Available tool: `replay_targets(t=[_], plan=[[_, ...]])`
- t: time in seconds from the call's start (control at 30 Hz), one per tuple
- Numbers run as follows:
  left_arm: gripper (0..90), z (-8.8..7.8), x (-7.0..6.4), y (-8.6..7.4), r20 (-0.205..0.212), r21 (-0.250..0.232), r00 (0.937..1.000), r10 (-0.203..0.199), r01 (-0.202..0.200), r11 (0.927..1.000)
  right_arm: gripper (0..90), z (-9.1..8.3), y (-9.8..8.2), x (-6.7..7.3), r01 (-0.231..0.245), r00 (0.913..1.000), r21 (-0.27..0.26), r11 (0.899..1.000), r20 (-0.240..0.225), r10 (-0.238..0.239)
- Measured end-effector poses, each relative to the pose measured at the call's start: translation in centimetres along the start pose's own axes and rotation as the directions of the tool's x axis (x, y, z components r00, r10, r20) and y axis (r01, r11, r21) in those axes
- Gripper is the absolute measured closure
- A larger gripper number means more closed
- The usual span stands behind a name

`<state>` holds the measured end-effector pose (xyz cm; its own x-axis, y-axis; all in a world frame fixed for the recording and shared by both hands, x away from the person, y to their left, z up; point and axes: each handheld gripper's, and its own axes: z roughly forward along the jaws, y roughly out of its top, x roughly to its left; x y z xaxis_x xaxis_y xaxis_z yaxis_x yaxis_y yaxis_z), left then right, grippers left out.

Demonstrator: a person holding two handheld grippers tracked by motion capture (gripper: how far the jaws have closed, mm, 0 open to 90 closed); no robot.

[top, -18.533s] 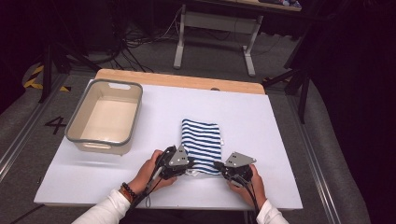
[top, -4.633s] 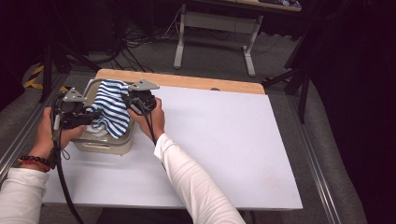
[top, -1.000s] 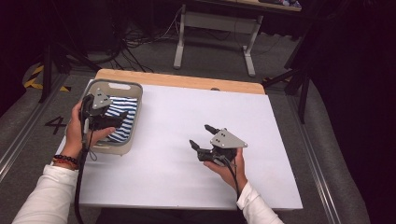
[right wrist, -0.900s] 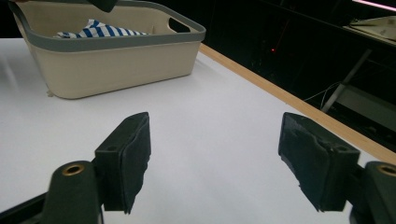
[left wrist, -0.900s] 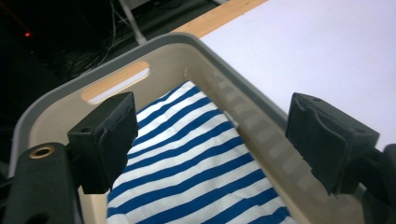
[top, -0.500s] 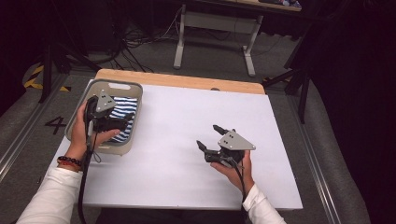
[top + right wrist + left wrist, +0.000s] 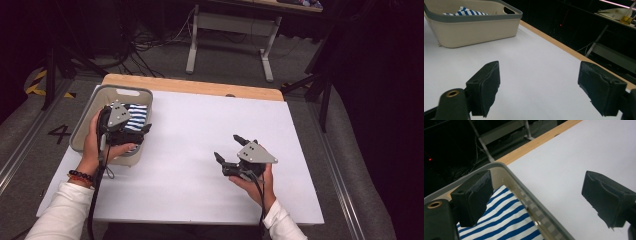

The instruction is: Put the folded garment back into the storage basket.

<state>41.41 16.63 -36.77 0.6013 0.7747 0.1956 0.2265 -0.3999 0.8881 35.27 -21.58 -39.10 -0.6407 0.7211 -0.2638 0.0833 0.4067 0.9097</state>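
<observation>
On the white table (image 7: 200,150), the striped cloth (image 7: 134,116) now lies folded inside the grey bin (image 7: 82,131) rather than between the grippers. The left gripper (image 7: 141,134), over the bin's near rim, and the right gripper (image 7: 231,150), out over bare table, have both just been opening and stand wide and empty, so stowing looks done.

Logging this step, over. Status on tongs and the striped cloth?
Left tongs open over bin, just opening. Right tongs open, empty, over table. Striped cloth lies in bin. Nothing in the way.
</observation>
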Motion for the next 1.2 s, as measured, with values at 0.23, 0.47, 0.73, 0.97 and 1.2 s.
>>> replay_targets(t=[0.23,0.47,0.73,0.97,1.2], plan=[[9.2,-0.3,-0.9,0.2,0.019,-0.033,0.9998,0.011,-0.011,0.9994,17.1,-0.4,-0.2,-0.2,-0.013,0.9998,0.010,1.000,0.011,0.013],[8.6,-0.4,-1.7,0.2,0.030,-0.058,0.9995,0.013,-0.012,0.9983,15.6,-1.0,-0.3,-0.5,-0.023,0.9995,0.006,1.000,0.023,0.022],[7.8,-0.4,-2.8,0.2,0.044,-0.077,0.9986,0.029,-0.025,0.9967,15.4,-1.7,-0.5,-0.6,-0.025,0.9993,0.005,1.000,0.028,0.025],[7.0,-0.6,-3.7,0.2,0.055,-0.097,0.9975,0.044,-0.038,0.9945,15.4,-2.0,-0.7,-0.6,-0.017,0.9995,0.009,1.000,0.027,0.017],[7.0,-1.0,-4.8,0.4,0.083,-0.128,0.9954,0.049,-0.038,0.9911,15.4,-2.4,-0.9,-0.5,-0.001,0.9996,0.018,1.000,0.030,0.000]])
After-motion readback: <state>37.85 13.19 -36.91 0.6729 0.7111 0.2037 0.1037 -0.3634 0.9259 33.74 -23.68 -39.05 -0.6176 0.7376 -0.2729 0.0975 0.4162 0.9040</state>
